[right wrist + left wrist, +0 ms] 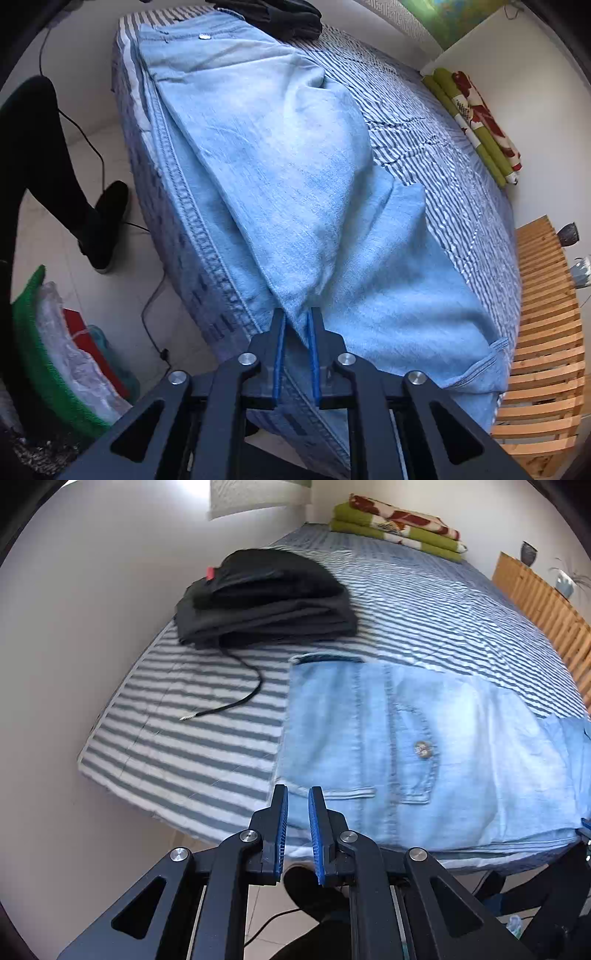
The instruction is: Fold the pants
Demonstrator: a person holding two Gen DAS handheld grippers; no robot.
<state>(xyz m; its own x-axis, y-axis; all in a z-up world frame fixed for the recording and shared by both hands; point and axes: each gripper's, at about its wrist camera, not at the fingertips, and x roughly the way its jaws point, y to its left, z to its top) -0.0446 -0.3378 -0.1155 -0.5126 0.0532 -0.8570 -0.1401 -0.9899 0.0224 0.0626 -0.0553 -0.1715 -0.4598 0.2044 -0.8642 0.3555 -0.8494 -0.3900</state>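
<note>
Light-blue jeans point(406, 738) lie flat along the near edge of the striped bed point(184, 738), waistband to the left and a buttoned back pocket point(422, 748) facing up. My left gripper point(298, 792) hovers just before the waist corner at the mattress edge, its blue pads a narrow gap apart with nothing between them. In the right wrist view the jeans point(277, 166) stretch away along the bed edge with a leg folded over. My right gripper point(296, 314) is shut on a fold of the denim leg near its hem end.
A stack of folded dark clothes point(266, 594) with a loose black cord point(236, 701) sits at the bed's far left corner. Folded green-and-red blankets point(399, 528) lie by the wall. A wooden slatted frame point(543, 332) borders the bed. A person's leg point(74, 206) and a green basket point(48, 350) are on the floor.
</note>
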